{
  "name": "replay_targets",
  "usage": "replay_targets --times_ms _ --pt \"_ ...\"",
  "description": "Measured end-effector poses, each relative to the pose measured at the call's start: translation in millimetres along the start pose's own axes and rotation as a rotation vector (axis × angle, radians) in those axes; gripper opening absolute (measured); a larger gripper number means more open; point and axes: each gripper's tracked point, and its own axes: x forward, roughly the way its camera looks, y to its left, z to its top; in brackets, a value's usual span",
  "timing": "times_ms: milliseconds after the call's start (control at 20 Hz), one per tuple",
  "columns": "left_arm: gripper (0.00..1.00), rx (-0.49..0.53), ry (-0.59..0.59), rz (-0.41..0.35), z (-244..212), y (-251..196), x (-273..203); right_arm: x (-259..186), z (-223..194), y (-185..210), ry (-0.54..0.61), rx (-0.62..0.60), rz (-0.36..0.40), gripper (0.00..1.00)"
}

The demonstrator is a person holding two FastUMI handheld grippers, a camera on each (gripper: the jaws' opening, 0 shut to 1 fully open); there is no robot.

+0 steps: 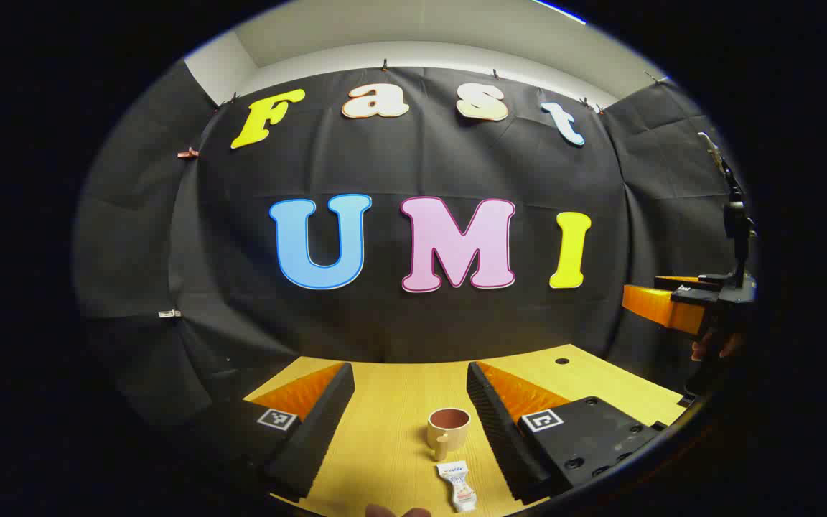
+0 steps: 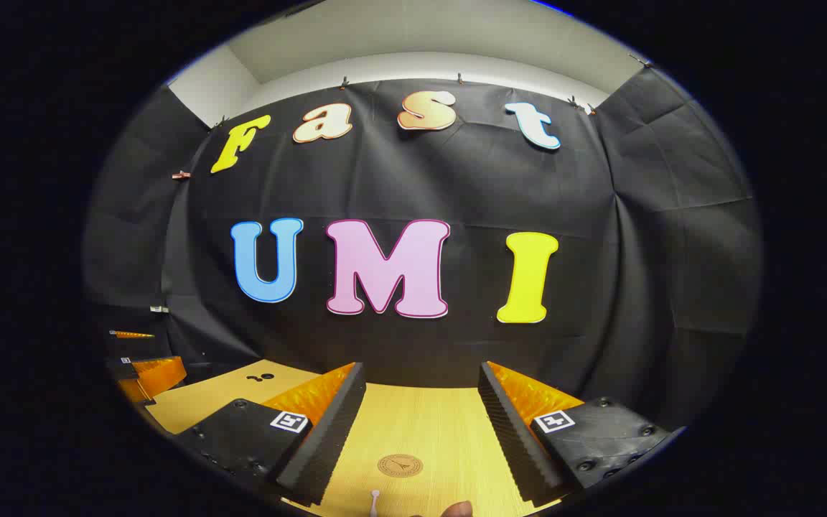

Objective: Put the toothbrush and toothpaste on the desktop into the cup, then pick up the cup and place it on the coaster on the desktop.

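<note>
In the left gripper view a beige cup (image 1: pixel 448 428) with a brown inside stands upright on the wooden desktop (image 1: pixel 385 416), its handle toward me. Just nearer lies a small white toothpaste tube (image 1: pixel 458 485). My left gripper (image 1: pixel 410 384) hovers above them, open, nothing between its fingers. The right gripper (image 1: pixel 672 305) shows far off at the right edge of that view. In the right gripper view a round wooden coaster (image 2: pixel 400 465) lies flat on the desktop, and the white tip of a toothbrush (image 2: pixel 375 500) pokes in at the bottom. My right gripper (image 2: pixel 421 380) is open above the coaster.
Small round holes (image 1: pixel 561 360) sit in the desktop near its far edge, and another pair of holes (image 2: pixel 264 377) at the far left in the right gripper view. The black cloth wall stands close behind the desk. A fingertip (image 2: pixel 455 510) shows at the bottom edge.
</note>
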Motion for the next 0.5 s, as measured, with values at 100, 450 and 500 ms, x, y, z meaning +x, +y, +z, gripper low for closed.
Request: replay_targets --times_ms 100,450,500 --pt "0.98 0.004 0.017 0.007 -3 1 2 0 -5 3 0.0 0.001 0.011 0.97" --pt "0.98 -0.024 0.037 0.046 -5 -2 1 8 -21 25 0.03 -0.022 0.073 0.97" --pt "0.98 -0.025 0.038 0.046 -5 -4 0 11 -22 27 0.034 -0.018 0.079 0.97"
